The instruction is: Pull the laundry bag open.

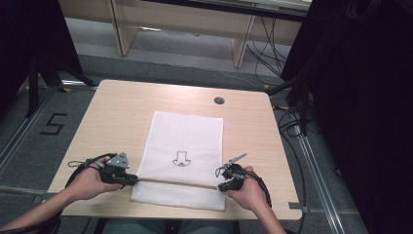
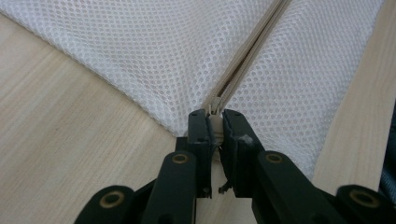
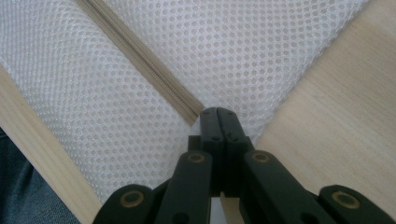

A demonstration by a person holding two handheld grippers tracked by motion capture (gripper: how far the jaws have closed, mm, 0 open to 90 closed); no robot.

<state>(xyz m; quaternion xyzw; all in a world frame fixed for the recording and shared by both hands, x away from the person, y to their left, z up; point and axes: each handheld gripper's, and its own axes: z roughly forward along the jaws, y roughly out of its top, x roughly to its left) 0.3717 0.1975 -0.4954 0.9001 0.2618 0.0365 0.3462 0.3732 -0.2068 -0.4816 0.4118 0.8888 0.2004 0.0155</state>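
Two hand-held grippers work at opposite ends of a zipper on a wooden table, where a white mesh bag lies flat near the person's edge, a small line drawing on its middle. Across its near part runs the beige zipper. At the zipper's left end the left gripper is clamped on the zipper pull. At the right end the right gripper has its jaws pressed together, pinching the bag's corner.

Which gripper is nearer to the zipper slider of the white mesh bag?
Left. The left gripper is clamped on the zipper slider; the right gripper pinches the white mesh bag at the zipper's opposite end.
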